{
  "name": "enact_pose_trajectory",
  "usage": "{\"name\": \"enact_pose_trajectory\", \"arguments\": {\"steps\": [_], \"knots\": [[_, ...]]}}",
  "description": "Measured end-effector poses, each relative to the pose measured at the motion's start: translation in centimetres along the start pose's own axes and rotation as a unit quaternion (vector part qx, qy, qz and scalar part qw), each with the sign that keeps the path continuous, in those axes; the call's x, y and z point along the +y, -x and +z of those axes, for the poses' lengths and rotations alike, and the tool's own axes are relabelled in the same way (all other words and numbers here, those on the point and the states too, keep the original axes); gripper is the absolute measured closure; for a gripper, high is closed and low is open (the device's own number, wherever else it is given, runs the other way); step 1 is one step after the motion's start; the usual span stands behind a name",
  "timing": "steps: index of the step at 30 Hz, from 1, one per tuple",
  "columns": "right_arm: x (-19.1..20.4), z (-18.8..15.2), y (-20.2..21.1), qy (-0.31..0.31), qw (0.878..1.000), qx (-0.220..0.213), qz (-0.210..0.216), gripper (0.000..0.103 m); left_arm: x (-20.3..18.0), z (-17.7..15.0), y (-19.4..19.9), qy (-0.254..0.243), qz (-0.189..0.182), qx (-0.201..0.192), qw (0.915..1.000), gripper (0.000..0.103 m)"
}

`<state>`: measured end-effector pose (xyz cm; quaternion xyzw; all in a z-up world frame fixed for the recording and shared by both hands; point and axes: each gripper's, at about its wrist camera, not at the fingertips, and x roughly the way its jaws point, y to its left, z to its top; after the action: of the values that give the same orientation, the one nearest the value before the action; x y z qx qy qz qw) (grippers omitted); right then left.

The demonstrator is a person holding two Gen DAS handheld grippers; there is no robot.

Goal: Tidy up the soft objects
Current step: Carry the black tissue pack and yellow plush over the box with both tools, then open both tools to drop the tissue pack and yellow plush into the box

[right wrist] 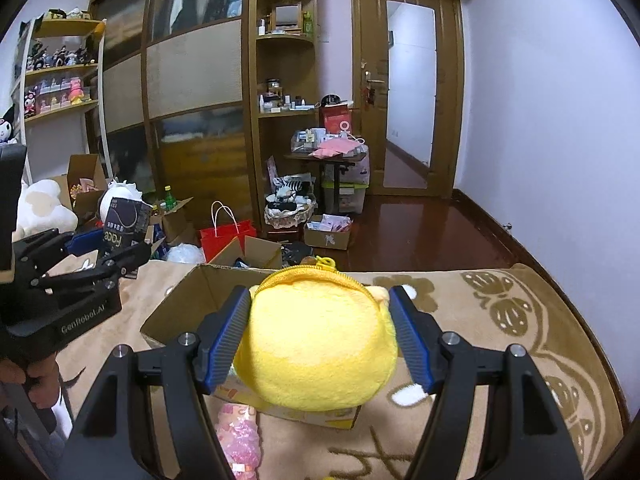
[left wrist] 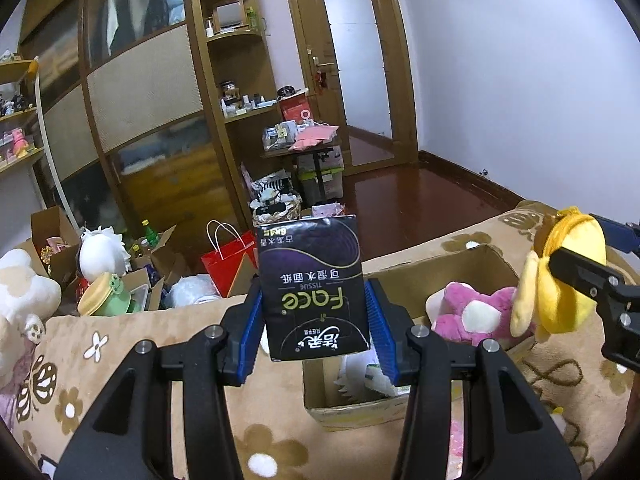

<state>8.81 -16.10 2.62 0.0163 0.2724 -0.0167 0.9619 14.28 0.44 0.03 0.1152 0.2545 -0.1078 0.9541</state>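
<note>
My left gripper [left wrist: 314, 320] is shut on a black tissue pack [left wrist: 314, 286] with "Face" printed on it, held upright above the bed. The right wrist view shows that same pack [right wrist: 126, 222] at the far left, in the left gripper [right wrist: 108, 252]. My right gripper [right wrist: 320, 332] is shut on a round yellow plush pouch [right wrist: 320, 340] with a zipper, above the open cardboard box [right wrist: 188, 300]. In the left wrist view the pouch [left wrist: 560, 276] hangs at the right, over the box [left wrist: 440, 264]. A pink plush [left wrist: 476, 312] lies inside the box.
The box sits on a beige flowered blanket [left wrist: 120, 360]. Beyond the bed edge are plush toys [left wrist: 102, 254], a red paper bag [left wrist: 228, 256], open cartons and a cluttered small table [left wrist: 304, 148]. Wardrobe, shelves and a wooden door [right wrist: 408, 92] stand behind.
</note>
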Motion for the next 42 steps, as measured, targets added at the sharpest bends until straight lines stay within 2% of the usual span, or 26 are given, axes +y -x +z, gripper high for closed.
{"name": "enact_pose_trajectory", "arguments": {"steps": [13, 22, 27, 31, 34, 39, 42], "knots": [[0.8, -0.1, -2.7, 0.012, 1.000, 0.008, -0.010, 0.029, -0.4, -1.3, -2.8, -0.013, -0.020, 0.023, 0.9994, 0.056], [0.7, -0.1, -3.4, -0.011, 1.000, -0.003, 0.028, 0.027, -0.5, -2.2, -4.4, -0.022, -0.024, 0.035, 0.9989, 0.056], [0.1, -0.7, -4.2, -0.048, 0.996, 0.012, 0.072, 0.027, -0.3, -2.2, -5.2, -0.015, -0.028, 0.047, 0.9984, 0.055], [-0.1, -1.3, -4.9, -0.052, 0.996, 0.021, 0.066, 0.027, -0.1, -2.5, -5.4, -0.012, -0.029, 0.051, 0.9982, 0.055], [-0.2, -1.5, -5.1, -0.059, 0.995, 0.028, 0.073, 0.026, 0.1, -2.5, -5.5, -0.009, -0.027, 0.049, 0.9984, 0.049], [0.1, -1.3, -5.1, -0.055, 0.995, 0.022, 0.077, 0.017, 0.2, -2.6, -5.4, -0.009, -0.023, 0.050, 0.9984, 0.042], [0.1, -1.2, -4.7, -0.053, 0.996, 0.016, 0.074, 0.009, 0.2, -2.7, -5.2, -0.011, -0.017, 0.052, 0.9984, 0.030]]}}
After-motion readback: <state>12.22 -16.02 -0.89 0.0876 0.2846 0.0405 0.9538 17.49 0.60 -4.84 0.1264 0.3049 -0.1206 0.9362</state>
